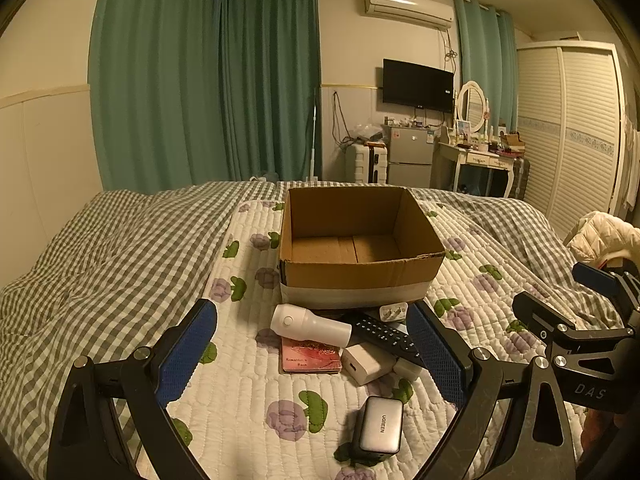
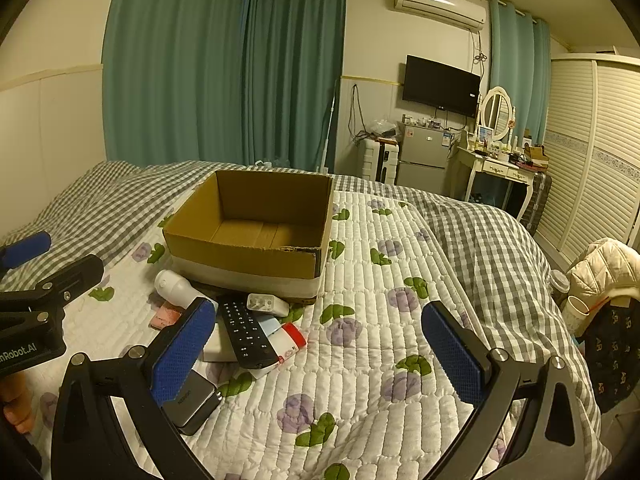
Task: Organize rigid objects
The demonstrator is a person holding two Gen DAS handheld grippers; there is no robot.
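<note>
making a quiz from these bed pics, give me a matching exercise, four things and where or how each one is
Things
1. box
2. remote
3. grey charger
4. pink booklet

States
A. lies alone, nearest the camera in the left wrist view
B. open and empty
C. partly under the white bottle
D. black, lying across the white adapters

Pairs: 1-B, 2-D, 3-A, 4-C

Quilted bed (image 1: 248, 408) with cardboard box (image 1: 356, 276), remote (image 1: 384, 334), charger (image 1: 380, 428).
</note>
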